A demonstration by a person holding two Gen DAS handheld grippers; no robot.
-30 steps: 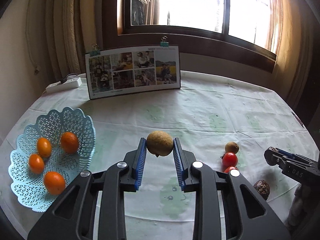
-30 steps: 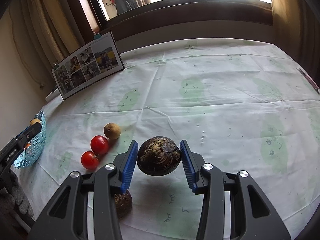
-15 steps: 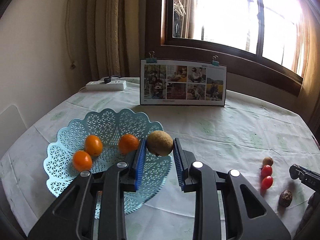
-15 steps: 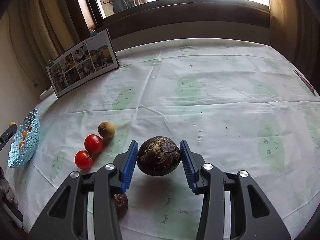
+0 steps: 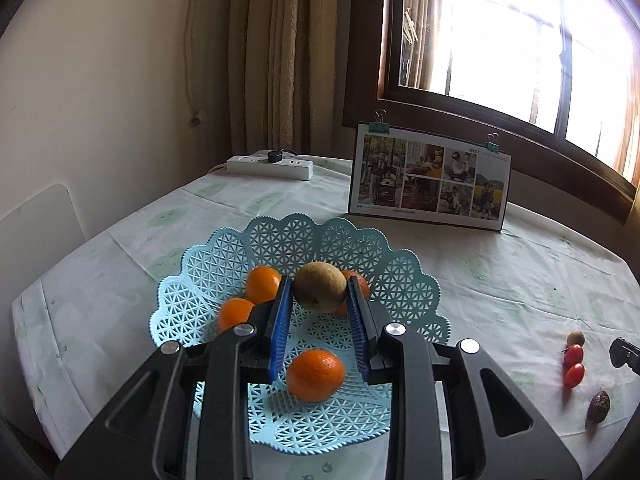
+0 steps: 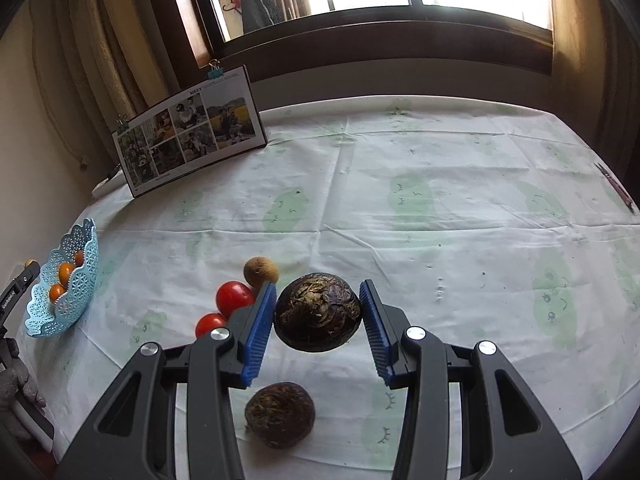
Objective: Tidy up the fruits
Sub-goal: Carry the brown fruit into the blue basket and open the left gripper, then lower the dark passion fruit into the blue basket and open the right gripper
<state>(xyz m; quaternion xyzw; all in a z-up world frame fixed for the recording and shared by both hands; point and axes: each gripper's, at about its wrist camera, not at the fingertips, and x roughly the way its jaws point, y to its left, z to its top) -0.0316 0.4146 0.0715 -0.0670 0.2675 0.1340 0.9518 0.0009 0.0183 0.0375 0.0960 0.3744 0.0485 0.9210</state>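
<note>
My left gripper [image 5: 319,300] is shut on a round brown fruit [image 5: 319,286] and holds it above the light-blue lattice basket [image 5: 404,276], which contains several oranges [image 5: 316,376]. My right gripper [image 6: 318,316] is shut on a dark wrinkled fruit [image 6: 318,311], lifted off the tablecloth. Below it lies a second dark fruit [image 6: 279,415]. Two red tomatoes [image 6: 234,298] and a small brown fruit [image 6: 261,270] rest just left of the right gripper. In the left wrist view the same tomatoes [image 5: 573,364] and dark fruit [image 5: 599,401] lie at the far right.
A clipped photo board [image 5: 430,178] stands at the back of the round table, with a white power strip [image 5: 270,166] to its left near the curtain. The basket [image 6: 64,292] sits near the table's left edge in the right wrist view. A pen [image 6: 616,190] lies at the far right edge.
My left gripper has carried the brown fruit leftward from mid-table to over the basket. The right gripper has stayed nearly in place, holding the dark fruit.
</note>
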